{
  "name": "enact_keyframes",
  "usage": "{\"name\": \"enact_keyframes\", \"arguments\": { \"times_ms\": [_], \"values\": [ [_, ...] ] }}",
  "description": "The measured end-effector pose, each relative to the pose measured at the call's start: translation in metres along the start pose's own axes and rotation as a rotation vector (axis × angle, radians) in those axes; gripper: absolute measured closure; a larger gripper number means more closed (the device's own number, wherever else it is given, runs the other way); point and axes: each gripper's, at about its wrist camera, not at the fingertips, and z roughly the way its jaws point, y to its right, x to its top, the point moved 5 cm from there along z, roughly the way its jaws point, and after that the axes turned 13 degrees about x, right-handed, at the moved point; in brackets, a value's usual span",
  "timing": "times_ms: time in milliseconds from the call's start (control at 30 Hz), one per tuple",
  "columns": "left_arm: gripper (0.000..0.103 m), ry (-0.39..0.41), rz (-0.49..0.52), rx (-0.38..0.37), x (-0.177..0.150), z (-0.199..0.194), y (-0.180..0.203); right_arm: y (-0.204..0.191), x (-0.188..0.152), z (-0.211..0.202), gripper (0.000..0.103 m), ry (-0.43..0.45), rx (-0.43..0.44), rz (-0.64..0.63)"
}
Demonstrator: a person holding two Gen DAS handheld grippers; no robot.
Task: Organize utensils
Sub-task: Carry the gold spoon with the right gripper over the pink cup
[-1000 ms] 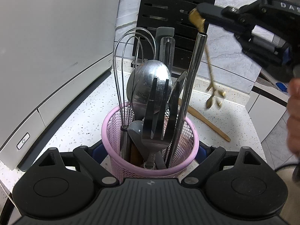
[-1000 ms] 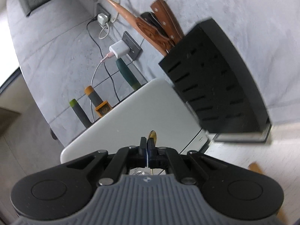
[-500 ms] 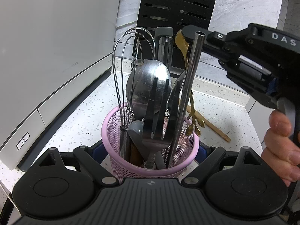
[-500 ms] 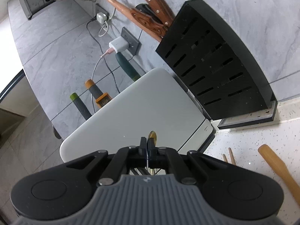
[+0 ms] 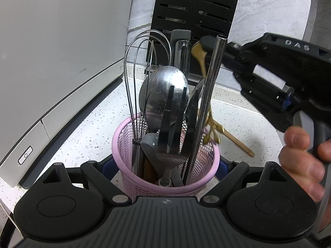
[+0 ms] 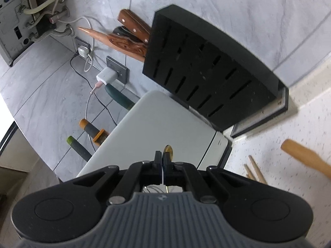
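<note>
Even, bright daylight; glare on the spoon (image 5: 165,91), fisheye bending at edges, motion blur on the knife block (image 6: 211,78).

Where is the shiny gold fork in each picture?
Left wrist view: the gold fork hangs right of centre, handle end pinched by the right tongs, prongs down by the far rim of the pink basket.
Right wrist view: only its gold handle tip pokes above the shut tongs, bottom centre.
Shared landmark: the black knife block.
</note>
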Motion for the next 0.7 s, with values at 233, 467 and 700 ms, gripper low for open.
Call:
{"name": "enact_keyframes", "arguments": {
  "times_ms": [233, 467, 700],
  "values": [
    [0.0, 0.001, 0.001, -0.003, 0.001, 0.0, 0.0, -0.002, -0.01, -0.003, 0.103, -0.013, -0.008, -0.039],
    [0.0, 0.001, -0.001, -0.002, 0.001, 0.001, 0.0, 0.007, -0.003, -0.01, 0.103, 0.1, -0.033, 0.069],
    [0.0, 0.002, -0.002, -0.004, 0.001, 0.001, 0.0, 0.01, -0.009, -0.008, 0.103, 0.115, -0.03, 0.099]
  ]
}}
